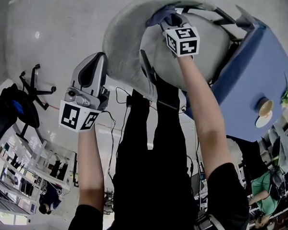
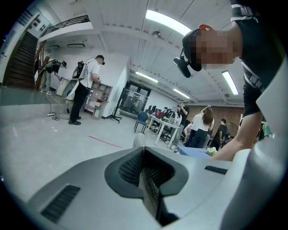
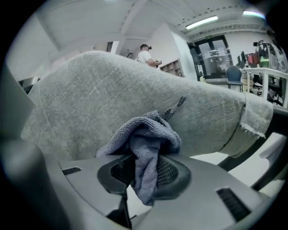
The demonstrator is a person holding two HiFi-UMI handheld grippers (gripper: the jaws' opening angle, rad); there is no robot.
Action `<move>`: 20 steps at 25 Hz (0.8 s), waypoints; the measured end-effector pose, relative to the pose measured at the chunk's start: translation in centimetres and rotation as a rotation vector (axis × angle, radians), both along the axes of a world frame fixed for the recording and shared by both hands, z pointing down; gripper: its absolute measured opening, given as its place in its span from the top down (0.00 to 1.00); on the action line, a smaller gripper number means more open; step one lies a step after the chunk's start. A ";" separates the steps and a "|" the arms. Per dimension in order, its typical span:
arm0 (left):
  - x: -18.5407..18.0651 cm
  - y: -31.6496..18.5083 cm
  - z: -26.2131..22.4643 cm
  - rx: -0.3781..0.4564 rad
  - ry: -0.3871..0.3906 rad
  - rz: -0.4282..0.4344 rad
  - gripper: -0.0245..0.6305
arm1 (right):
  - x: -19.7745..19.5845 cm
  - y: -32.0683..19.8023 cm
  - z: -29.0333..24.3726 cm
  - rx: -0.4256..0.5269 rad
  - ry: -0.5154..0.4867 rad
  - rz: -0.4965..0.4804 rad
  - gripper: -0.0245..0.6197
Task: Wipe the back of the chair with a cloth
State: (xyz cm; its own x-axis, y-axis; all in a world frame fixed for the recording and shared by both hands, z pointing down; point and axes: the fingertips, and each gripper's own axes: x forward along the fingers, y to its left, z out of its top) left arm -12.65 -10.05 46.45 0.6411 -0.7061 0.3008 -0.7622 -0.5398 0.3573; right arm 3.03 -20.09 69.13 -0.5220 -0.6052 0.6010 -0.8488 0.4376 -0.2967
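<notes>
- The right hand-held gripper [image 3: 144,168] has its jaws clamped on a blue-grey cloth [image 3: 146,134]. A bunch of the cloth bulges ahead of the jaw tips and a tail hangs down between them, so the soft wad, not the hard tips, meets the surface.
- Straight ahead of that gripper is the chair back [image 3: 112,94], grey woven fabric curving across the whole view. The wad seems to press against it, though the contact itself is hidden behind the folds.
- In the head view the right arm reaches out long with the gripper aimed at the fabric. I judge that this reach suits sweeping strokes along the curve.
- The left hand-held gripper [image 2: 144,168] has its jaws closed together with nothing between them. It is held off to the left of the right one and points out into the room rather than at the chair. It is likely parked out of the way, since the wipe needs only one tool.
- A blue desk [image 1: 257,63] lies off to the right of the right hand-held gripper, past the chair. A wide stroke that way might run into it.
</notes>
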 end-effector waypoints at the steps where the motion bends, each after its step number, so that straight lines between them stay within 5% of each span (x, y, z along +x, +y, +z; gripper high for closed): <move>1: 0.0 0.0 0.0 0.000 0.001 0.002 0.93 | -0.8 0.6 0.2 -0.001 0.011 -0.041 0.79; 8: 0.0 0.0 0.1 -0.005 0.004 0.006 0.93 | -6.0 5.4 0.8 -0.028 0.029 -0.358 0.79; 14: 0.0 -0.1 0.0 -0.012 0.012 0.002 0.93 | -8.0 8.4 1.2 -0.035 0.034 -0.514 0.79; 20: 0.0 0.0 0.0 -0.014 0.011 -0.005 0.93 | -10.3 14.5 1.4 0.017 0.132 -0.781 0.79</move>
